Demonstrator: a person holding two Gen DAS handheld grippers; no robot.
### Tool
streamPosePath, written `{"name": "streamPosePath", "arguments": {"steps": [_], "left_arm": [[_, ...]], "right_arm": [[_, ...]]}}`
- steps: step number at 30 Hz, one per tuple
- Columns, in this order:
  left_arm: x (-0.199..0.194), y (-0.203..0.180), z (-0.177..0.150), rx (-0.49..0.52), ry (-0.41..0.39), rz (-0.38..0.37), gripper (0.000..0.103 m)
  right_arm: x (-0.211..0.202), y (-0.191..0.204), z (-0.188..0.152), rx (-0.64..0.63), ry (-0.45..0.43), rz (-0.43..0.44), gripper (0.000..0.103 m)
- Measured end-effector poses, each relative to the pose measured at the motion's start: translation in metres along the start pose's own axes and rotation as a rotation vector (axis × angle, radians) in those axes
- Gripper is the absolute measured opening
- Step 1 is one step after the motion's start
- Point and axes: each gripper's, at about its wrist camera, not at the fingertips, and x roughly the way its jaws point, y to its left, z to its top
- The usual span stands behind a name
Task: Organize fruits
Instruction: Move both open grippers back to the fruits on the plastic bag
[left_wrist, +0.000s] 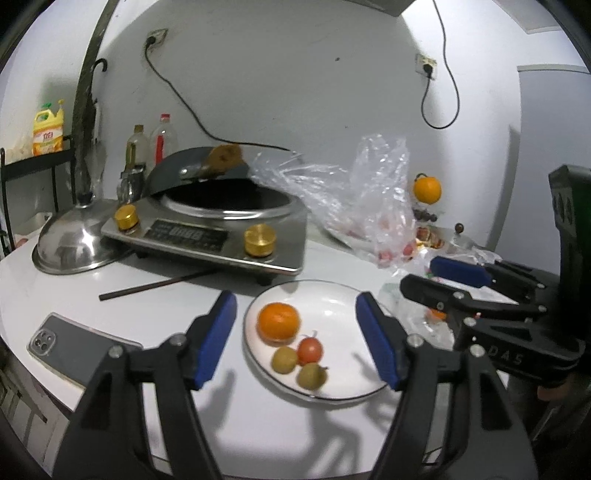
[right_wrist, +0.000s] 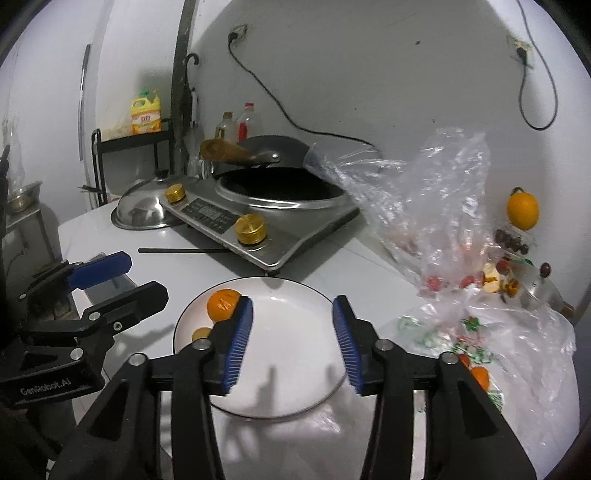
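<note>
A white plate with a dark rim sits on the white counter. On it lie an orange mandarin, a small red fruit and two yellow-green fruits. My left gripper is open and empty, its jaws spread over the plate. My right gripper is open and empty above the same plate; the mandarin shows beside its left finger. The right gripper also shows at the right of the left wrist view. More fruit lies in plastic bags at the right.
An induction cooker with a wok stands behind the plate, a steel lid to its left. A chopstick and a phone lie on the counter. Crumpled clear bags and an orange fill the right side.
</note>
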Motion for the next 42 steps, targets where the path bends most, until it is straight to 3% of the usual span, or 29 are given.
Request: {"name": "streamPosePath", "arguments": {"steps": [5,8,24,42], "left_arm": [[-0.006,-0.019,0.001,0.025,-0.007,-0.014,0.069],[-0.009,-0.032,0.002,0.04,-0.012,-0.025,0.069],[-0.015,-0.086,0.008,0.094,-0.035,-0.062,0.071],[0.01,-0.141,-0.001,0.15,0.008,-0.104,0.071]], "right_arm": [[-0.018,-0.014,-0.006,0.02,-0.023,-0.024,0.051],[-0.029,-0.024,-0.01,0.036,-0.04,-0.042,0.061],[-0.074,-0.072,-0.027,0.1,-0.107,-0.123,0.062],[-0.086,-0.128,-0.059,0.159,-0.087,-0.179,0.062]]}}
